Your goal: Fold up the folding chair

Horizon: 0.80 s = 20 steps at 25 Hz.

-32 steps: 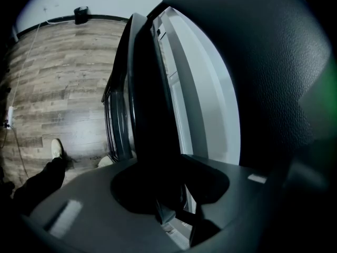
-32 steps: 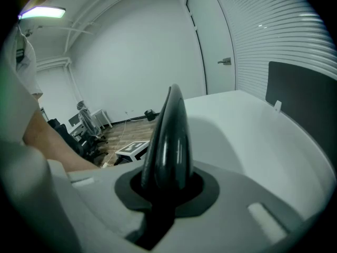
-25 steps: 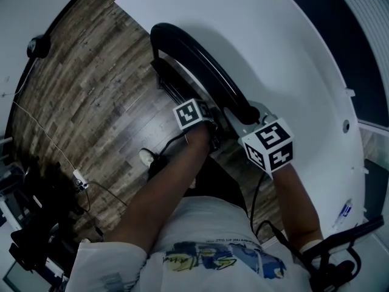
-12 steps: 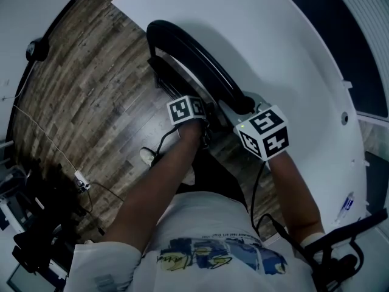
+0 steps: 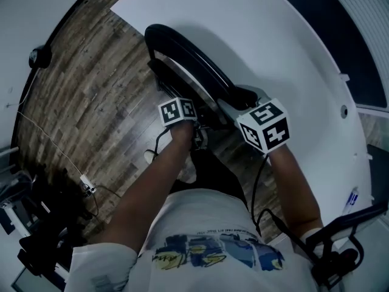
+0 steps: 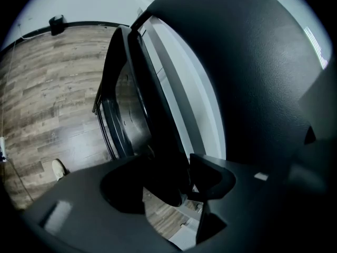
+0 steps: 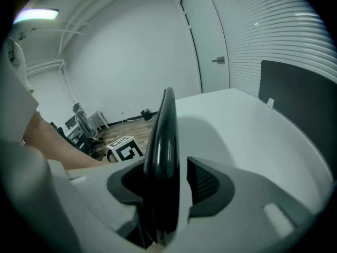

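**Folding chair** (image 5: 194, 59): black plastic, with a smooth, glossy rim.
**Floor** (image 5: 91, 96): wood-grain planks with a low sheen.
**Table** (image 5: 285, 47): smooth, matt white top.
**Right gripper** (image 7: 167, 188): pale matt plastic body; dark pads (image 7: 205, 182) with a fine gridded texture.
**Left gripper** (image 6: 168, 182): dark matt plastic.
**Shirt** (image 5: 206, 221): white printed cloth.

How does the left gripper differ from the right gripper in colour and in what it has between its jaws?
The left gripper has a dark body; the right gripper is light grey. The left gripper straddles a dull dark edge of the folded chair; the right gripper straddles its glossy curved rim, with a gap beside it. Both have just been opening their jaws, with the chair between them.
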Tool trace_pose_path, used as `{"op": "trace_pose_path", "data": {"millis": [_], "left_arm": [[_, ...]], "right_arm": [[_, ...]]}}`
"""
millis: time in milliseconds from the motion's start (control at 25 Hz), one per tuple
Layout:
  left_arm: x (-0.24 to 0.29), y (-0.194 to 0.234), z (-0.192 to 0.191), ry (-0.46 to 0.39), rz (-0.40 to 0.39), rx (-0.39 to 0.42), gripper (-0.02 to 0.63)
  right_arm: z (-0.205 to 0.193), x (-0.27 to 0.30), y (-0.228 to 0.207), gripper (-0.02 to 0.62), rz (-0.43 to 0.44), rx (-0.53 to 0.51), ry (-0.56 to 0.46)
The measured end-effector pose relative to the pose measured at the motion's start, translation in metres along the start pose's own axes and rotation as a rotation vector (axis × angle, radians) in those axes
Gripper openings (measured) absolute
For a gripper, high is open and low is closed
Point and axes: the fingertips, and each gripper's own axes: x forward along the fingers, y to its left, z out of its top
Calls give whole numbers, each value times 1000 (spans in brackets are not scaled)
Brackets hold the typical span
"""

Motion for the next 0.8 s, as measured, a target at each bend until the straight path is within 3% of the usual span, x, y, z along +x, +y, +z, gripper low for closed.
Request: {"op": "trace_pose_path", "data": {"millis": [320,480,800], "left_arm": [[-42,4,6,-24,-29,41,264],[-61,12,0,-45,-45,65,264],[-129,-13,-12,-97,-136,269,262]], "right_arm": [[19,-25,-2,192,15,28,-44],[18,-38,-3,192,-16,39,-78],[33,-91,9,192,-163,73,-180]]}}
